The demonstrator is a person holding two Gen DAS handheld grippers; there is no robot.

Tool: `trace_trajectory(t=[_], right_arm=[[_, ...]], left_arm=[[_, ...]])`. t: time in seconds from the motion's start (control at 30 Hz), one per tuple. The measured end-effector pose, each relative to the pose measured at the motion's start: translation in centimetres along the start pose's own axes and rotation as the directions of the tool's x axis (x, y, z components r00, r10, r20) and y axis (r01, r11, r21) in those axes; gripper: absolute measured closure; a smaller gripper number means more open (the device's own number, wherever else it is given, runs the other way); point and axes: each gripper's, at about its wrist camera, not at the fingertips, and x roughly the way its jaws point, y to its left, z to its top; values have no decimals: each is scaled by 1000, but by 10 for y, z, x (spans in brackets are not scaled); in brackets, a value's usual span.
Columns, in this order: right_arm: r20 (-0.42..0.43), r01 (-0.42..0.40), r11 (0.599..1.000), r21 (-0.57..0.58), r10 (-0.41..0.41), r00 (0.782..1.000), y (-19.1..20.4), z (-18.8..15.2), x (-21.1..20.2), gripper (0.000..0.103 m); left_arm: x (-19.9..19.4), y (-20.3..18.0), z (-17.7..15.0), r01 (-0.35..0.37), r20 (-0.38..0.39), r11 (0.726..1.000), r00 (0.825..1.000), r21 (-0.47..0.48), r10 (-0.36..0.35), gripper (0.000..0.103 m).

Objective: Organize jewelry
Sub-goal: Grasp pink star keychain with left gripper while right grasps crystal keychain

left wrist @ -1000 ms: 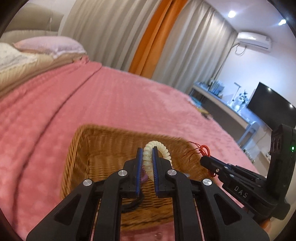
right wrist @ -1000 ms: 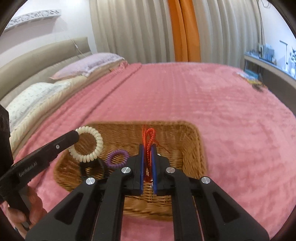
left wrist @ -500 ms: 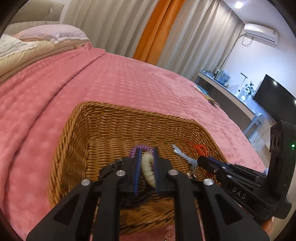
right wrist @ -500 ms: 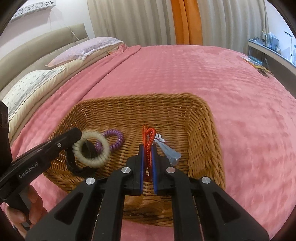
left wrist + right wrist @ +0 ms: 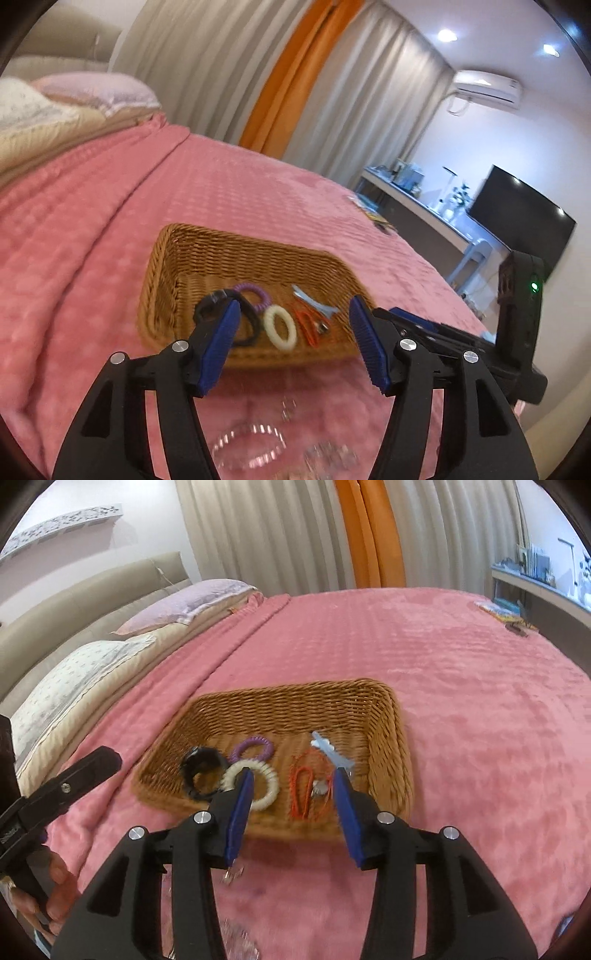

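A brown wicker basket (image 5: 177, 258) (image 5: 388, 716) sits on the pink bedspread. In it lie a white coil hair tie (image 5: 280, 328) (image 5: 267, 775), a purple coil tie (image 5: 255, 291) (image 5: 251, 746), a black band (image 5: 207, 306) (image 5: 201, 766), a red cord (image 5: 308, 325) (image 5: 301, 786) and a pale blue hair clip (image 5: 314, 304) (image 5: 330, 755). My left gripper (image 5: 293, 341) is open and empty, held just in front of the basket. My right gripper (image 5: 293, 810) is open and empty above the basket's near edge.
A clear beaded bracelet (image 5: 247, 445) and small shiny pieces (image 5: 290, 408) (image 5: 232, 875) lie on the bedspread (image 5: 461, 672) below the grippers. Pillows (image 5: 74, 679) lie at the left. A desk and TV (image 5: 517, 221) stand at the right.
Both grippers opened, dropped the white hair tie and the red cord into the basket, and pulled back and up from it.
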Motion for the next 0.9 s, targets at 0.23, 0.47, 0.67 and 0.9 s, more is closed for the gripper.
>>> trace_trajectory(t=[0.23,0.47,0.67,0.9], right_arm=[[-15,-11,1000,-29,11,1000,17,-39,-31,62],[-73,-47,999,-3,47,996,21,-80,-20,62],[-128,-78,997,3,78,989,25,-105,-8,62],[-145,-58,997,-56,50,988,36,-119,-6,62]], left_arm=[[-52,-17,-35,-1,6,1000,1000,25,1,43],[-52,-4,-76,-1,-94,1000,996,-27,-1,49],[-36,-5,-105,18,-192,1000,981,-11,-19,50],[-14,0,-122,-14,-259,1000,966,-19,8,62]])
